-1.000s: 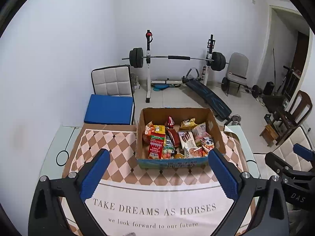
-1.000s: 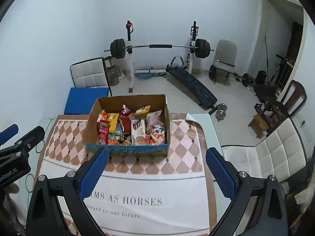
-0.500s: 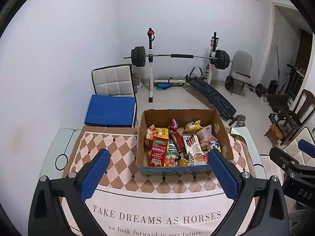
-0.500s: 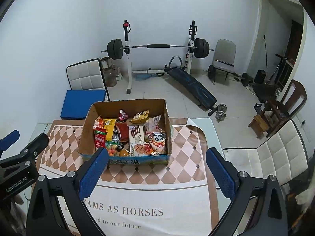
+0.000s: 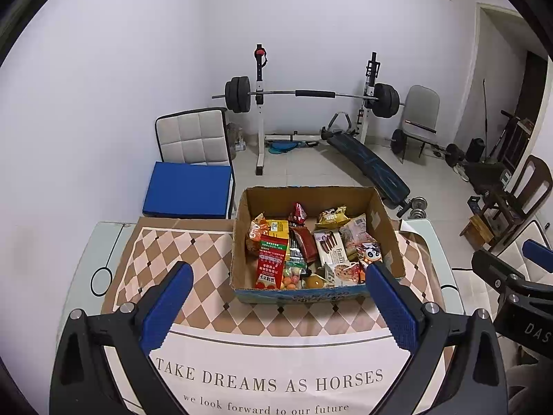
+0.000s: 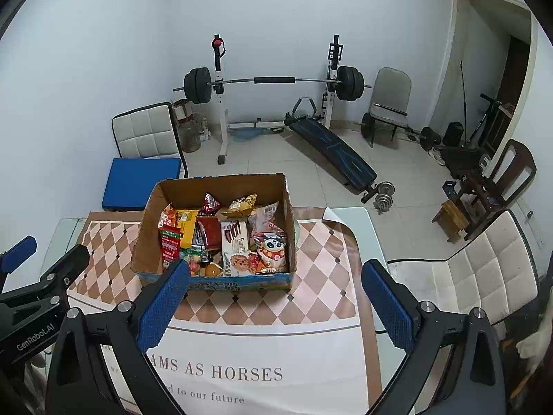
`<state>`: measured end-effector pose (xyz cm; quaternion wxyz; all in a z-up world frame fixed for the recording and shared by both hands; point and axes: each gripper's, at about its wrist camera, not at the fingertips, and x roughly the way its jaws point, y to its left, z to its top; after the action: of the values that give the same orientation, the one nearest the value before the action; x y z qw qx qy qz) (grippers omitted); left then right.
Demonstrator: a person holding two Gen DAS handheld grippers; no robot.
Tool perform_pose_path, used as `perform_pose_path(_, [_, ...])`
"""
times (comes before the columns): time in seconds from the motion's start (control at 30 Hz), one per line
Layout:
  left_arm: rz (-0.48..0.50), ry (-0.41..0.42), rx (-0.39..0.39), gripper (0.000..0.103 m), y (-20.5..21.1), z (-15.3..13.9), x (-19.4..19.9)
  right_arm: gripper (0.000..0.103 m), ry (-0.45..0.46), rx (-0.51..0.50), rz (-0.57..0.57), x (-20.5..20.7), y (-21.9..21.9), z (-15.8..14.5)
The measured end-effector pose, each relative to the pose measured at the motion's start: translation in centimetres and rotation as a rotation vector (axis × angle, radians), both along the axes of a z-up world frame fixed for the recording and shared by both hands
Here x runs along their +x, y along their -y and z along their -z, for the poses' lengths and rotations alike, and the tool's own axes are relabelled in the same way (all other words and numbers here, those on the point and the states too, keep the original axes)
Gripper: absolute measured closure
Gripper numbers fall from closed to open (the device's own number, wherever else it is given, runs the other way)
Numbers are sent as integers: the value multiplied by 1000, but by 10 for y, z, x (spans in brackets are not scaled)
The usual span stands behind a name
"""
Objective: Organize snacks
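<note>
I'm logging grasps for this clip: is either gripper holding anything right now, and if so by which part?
Nothing is held. The left gripper and right gripper are both open and empty, short of the snack box.

1. Brown cardboard box (image 5: 387, 228), blue printed band along its front.
2. Tablecloth (image 5: 193, 252): tan and cream diamonds, white panel with dark lettering.
3. Left claw (image 5: 280, 278) and right claw (image 6: 276, 275): black frames, blue pads.
4. Red packet (image 5: 271, 264) with a green top.
</note>
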<state>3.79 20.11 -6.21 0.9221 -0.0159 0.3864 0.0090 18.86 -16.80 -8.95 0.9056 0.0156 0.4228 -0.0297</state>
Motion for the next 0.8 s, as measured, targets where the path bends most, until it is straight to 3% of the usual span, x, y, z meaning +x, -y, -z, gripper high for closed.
perform_pose_path(0.8, [2, -1, 2, 1, 1, 0, -2, 2, -9, 1, 3, -5, 1, 6])
